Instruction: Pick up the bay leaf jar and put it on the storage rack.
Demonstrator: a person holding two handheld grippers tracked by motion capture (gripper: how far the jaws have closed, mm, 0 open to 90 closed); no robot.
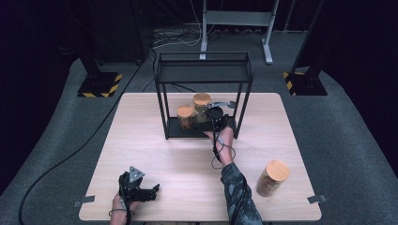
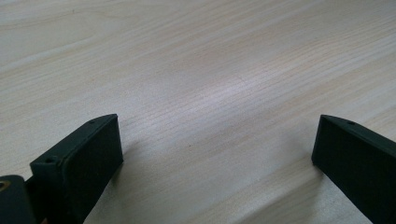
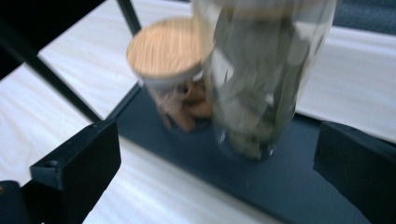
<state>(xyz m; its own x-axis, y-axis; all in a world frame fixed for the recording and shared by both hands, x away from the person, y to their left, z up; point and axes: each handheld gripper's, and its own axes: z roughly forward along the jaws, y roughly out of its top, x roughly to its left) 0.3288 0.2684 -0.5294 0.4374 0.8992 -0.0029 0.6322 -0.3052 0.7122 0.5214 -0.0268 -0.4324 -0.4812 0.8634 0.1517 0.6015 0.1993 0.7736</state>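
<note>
A black metal shelf rack (image 1: 202, 70) stands at the far middle of the wooden table (image 1: 155, 154). Two glass jars with wooden lids stand on its bottom shelf (image 3: 261, 182): a short jar of brown pieces (image 1: 185, 116) (image 3: 168, 49) and, to its right, a taller jar of green leaves (image 1: 202, 104) (image 3: 259, 79). My right gripper (image 1: 212, 114) (image 3: 217, 140) is at the shelf's front, open, with the leaf jar just ahead of its jaws and untouched. My left gripper (image 1: 155, 190) (image 2: 217, 135) rests open on the table at the front left, with nothing between its jaws.
A third wooden-lidded jar with brown contents (image 1: 272, 178) stands at the table's front right. The rack's thin black legs (image 3: 46, 74) frame the bottom shelf. Stands and cables sit on the grey floor behind the table.
</note>
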